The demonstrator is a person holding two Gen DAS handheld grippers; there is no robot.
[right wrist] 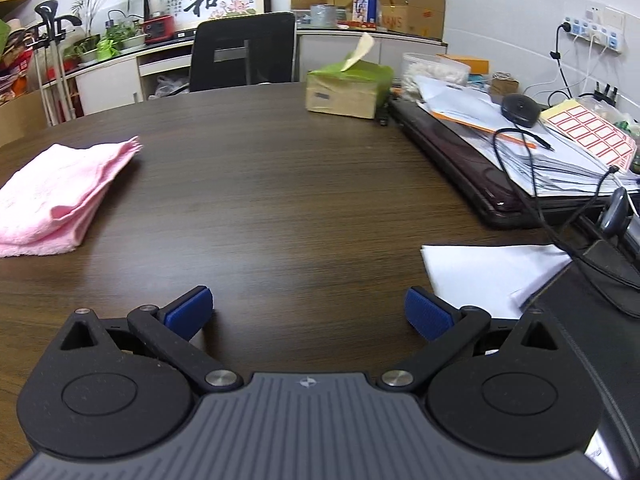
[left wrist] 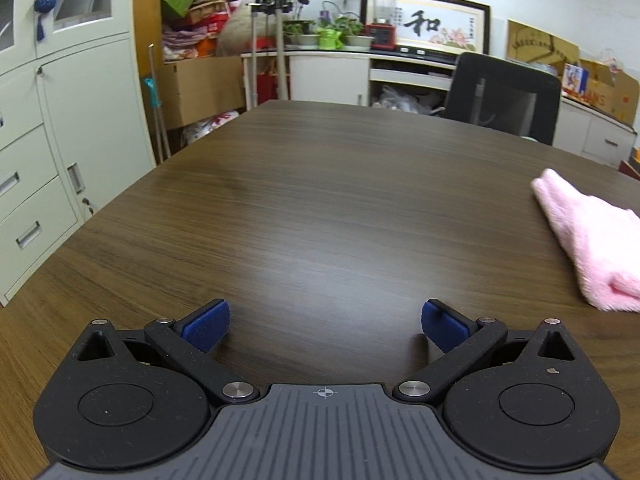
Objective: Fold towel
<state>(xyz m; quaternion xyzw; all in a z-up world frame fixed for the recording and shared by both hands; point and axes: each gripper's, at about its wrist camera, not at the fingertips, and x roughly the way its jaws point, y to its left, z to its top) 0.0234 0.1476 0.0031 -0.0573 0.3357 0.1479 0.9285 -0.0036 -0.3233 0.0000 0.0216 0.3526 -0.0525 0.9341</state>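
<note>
A pink towel (left wrist: 592, 240) lies folded on the dark wooden table (left wrist: 320, 200), at the right edge of the left wrist view. It also shows in the right wrist view (right wrist: 60, 192) at the far left, several layers thick. My left gripper (left wrist: 325, 326) is open and empty, low over bare table, well left of the towel. My right gripper (right wrist: 308, 314) is open and empty, low over bare table (right wrist: 280, 180), well right of the towel. Neither gripper touches the towel.
A tissue box (right wrist: 346, 88) stands at the far side. A laptop (right wrist: 472, 164) with stacked papers, cables and a mouse (right wrist: 520, 108) fills the right side. A white sheet (right wrist: 488, 272) lies near my right gripper. A black chair (left wrist: 504, 96) stands behind the table.
</note>
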